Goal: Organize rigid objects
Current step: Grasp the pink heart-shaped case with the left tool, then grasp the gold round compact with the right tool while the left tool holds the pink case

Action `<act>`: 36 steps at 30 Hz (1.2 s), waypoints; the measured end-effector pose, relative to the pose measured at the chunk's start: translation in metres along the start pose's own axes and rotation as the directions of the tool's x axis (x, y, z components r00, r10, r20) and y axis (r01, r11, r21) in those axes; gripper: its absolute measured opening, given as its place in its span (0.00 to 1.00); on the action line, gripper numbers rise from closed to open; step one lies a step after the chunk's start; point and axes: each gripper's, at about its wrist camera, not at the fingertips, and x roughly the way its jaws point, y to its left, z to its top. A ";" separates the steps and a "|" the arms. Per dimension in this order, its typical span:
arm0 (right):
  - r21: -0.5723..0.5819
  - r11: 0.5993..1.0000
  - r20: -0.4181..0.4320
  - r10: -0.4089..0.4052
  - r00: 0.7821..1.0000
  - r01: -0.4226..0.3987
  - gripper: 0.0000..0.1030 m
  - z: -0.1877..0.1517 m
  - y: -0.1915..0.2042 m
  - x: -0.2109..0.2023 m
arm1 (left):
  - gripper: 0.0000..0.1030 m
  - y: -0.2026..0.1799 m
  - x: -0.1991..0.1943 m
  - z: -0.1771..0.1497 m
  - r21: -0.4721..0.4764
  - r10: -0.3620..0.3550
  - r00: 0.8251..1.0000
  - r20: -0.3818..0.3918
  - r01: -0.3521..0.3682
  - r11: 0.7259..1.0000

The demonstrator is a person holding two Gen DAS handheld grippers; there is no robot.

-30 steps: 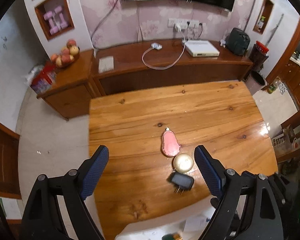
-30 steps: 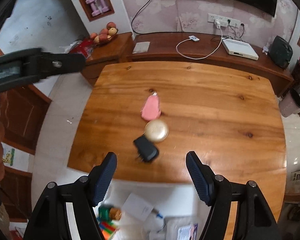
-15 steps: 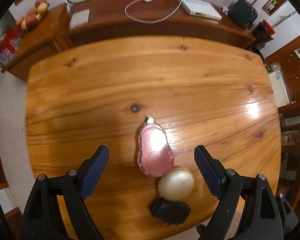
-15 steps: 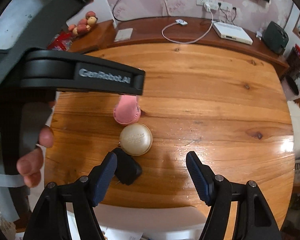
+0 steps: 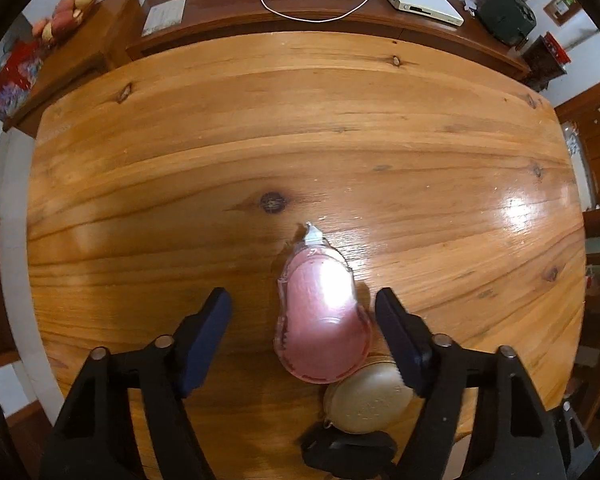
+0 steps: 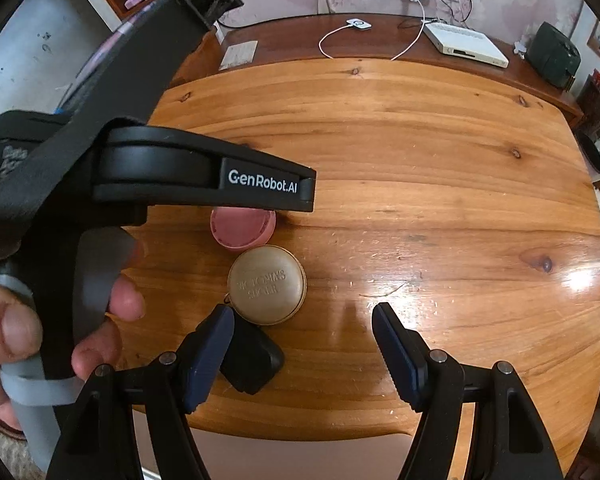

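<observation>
L gripper (image 5: pixel 303 322) was spread wide, jaws either side of the pink correction-tape dispenser (image 5: pixel 322 320) w/o touching it; nothing pinched. Dispenser lay flat on the wooden table (image 5: pixel 260 120), toward the near edge, white tip pointing to the far edge. Gold round case (image 5: pixel 366 398) touched the dispenser's near end, and the black charger plug (image 5: pixel 348 454) sat just beside the case, closest to the near edge. R gripper (image 6: pixel 302 346) was also spread, empty, its left finger (image 6: pixel 210 356) over the plug; whether they touched, can't tell. In the right wrist view the L gripper's body, held by a hand (image 6: pixel 40 320), hid part of the dispenser.
</observation>
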 end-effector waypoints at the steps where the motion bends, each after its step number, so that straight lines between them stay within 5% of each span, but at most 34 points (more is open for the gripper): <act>1: 0.002 1.000 -0.004 0.002 1.000 -0.002 0.70 0.000 0.000 0.002 | 0.63 0.000 -0.002 -0.001 0.014 0.001 1.000 0.007 -0.001 1.000; 3: 0.002 1.000 -0.011 0.003 1.000 -0.003 0.70 0.001 0.001 0.005 | 0.48 0.004 -0.005 -0.003 0.013 -0.006 1.000 0.015 0.006 1.000; 6: -0.004 1.000 -0.019 0.003 1.000 -0.003 0.70 0.004 0.004 0.010 | 0.43 0.014 -0.007 -0.003 -0.010 -0.037 0.999 0.015 0.037 0.999; 17: -0.031 0.999 -0.060 -0.028 0.998 0.026 0.70 0.017 0.027 0.030 | 0.43 0.054 -0.011 -0.010 -0.113 -0.046 0.998 0.044 0.051 0.992; 24: -0.044 0.996 -0.160 -0.078 0.984 0.072 0.70 0.019 0.035 0.049 | 0.42 0.067 -0.016 -0.015 -0.144 -0.063 0.997 0.055 0.070 0.987; 30: -0.094 0.988 -0.164 -0.140 0.976 0.126 0.54 0.019 0.051 0.051 | 0.42 0.070 -0.029 -0.023 -0.149 -0.076 0.994 0.076 0.087 0.985; 36: -0.073 0.992 -0.154 -0.114 0.982 0.103 0.54 0.019 0.054 0.046 | 0.42 0.075 -0.050 -0.035 -0.163 -0.082 0.991 0.109 0.099 0.982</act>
